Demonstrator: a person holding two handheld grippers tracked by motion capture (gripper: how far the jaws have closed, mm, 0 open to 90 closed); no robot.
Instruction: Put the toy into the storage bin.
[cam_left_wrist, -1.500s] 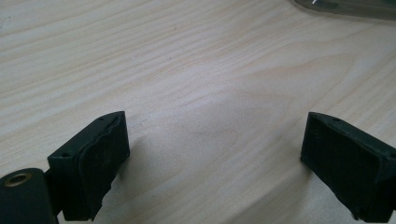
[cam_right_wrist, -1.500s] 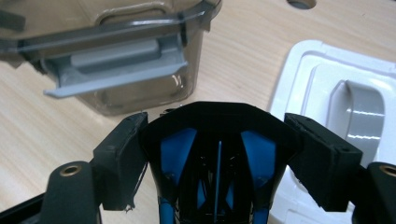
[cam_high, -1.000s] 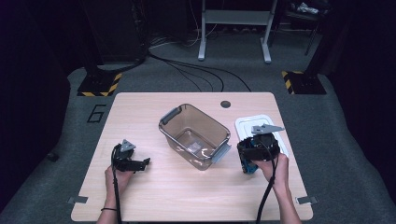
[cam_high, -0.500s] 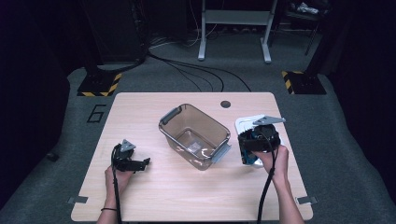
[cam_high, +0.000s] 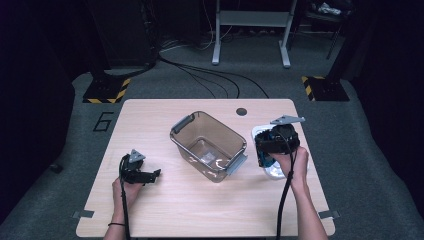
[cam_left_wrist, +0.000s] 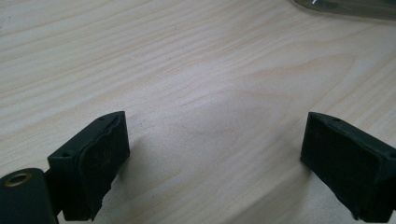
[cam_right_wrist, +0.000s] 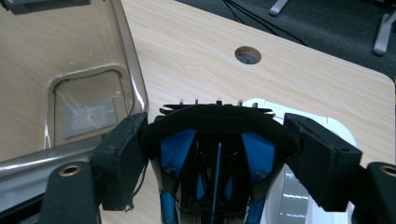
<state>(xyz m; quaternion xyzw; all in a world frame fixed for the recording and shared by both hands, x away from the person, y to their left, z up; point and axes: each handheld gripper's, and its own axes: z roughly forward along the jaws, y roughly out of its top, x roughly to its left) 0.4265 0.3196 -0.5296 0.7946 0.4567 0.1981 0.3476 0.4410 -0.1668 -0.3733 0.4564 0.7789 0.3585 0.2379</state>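
My right gripper (cam_high: 267, 150) (cam_right_wrist: 219, 154) is shut on a black object with blue parts inside (cam_high: 263, 159) (cam_right_wrist: 219, 126); both pads press on its sides. It hangs just over a white tray (cam_high: 278, 173) (cam_right_wrist: 343, 133) at the table's right. A clear plastic bin (cam_high: 200, 116) (cam_right_wrist: 130, 60) stands in the middle, left of this gripper. My left gripper (cam_high: 156, 175) (cam_left_wrist: 212, 163) rests low over the bare wood at the front left, open, with nothing between its pads.
A round cable hole (cam_high: 241, 111) (cam_right_wrist: 248, 55) lies in the table behind the bin. The bin's edge (cam_left_wrist: 345, 9) shows at the top of the left gripper view. Dark floor with cables and stand feet surrounds the table.
My right gripper has lifted the black and blue object a little and carried it toward the far side, over the white tray. The left gripper has not moved.
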